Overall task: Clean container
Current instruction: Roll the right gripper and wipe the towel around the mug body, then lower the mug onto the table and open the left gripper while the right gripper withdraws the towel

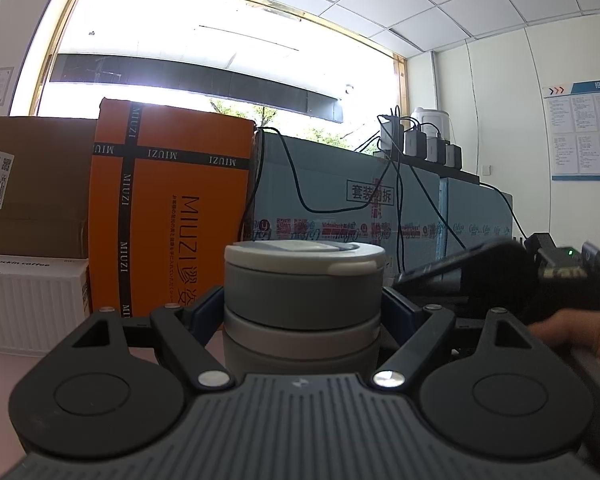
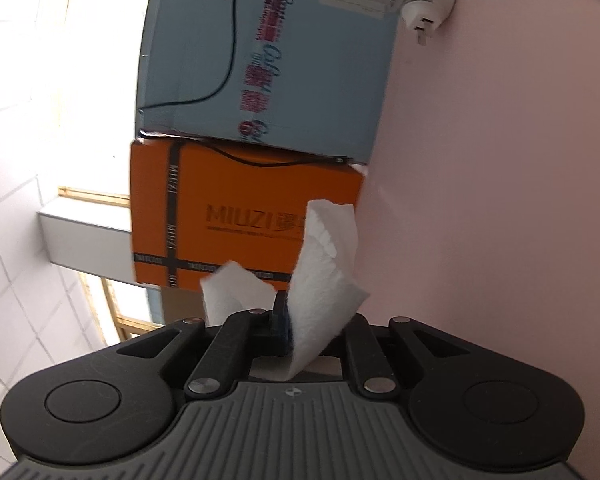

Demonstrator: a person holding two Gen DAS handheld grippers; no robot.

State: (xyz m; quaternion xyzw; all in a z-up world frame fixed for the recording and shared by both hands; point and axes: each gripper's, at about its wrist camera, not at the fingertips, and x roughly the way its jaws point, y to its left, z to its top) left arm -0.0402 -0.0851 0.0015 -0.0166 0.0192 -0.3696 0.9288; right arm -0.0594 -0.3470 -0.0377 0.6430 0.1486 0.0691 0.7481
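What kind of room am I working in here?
Probably an office or storeroom, not a kitchen: stacked shipping cartons, like the orange box and blue box, a row of chargers with cables, and a notice board on the wall.

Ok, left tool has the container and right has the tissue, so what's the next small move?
Probably bring the right tool, shut on the white paper tissue, over to the grey round lidded container and start wiping. The left tool grips it upright; the tissue isn't touching it yet.
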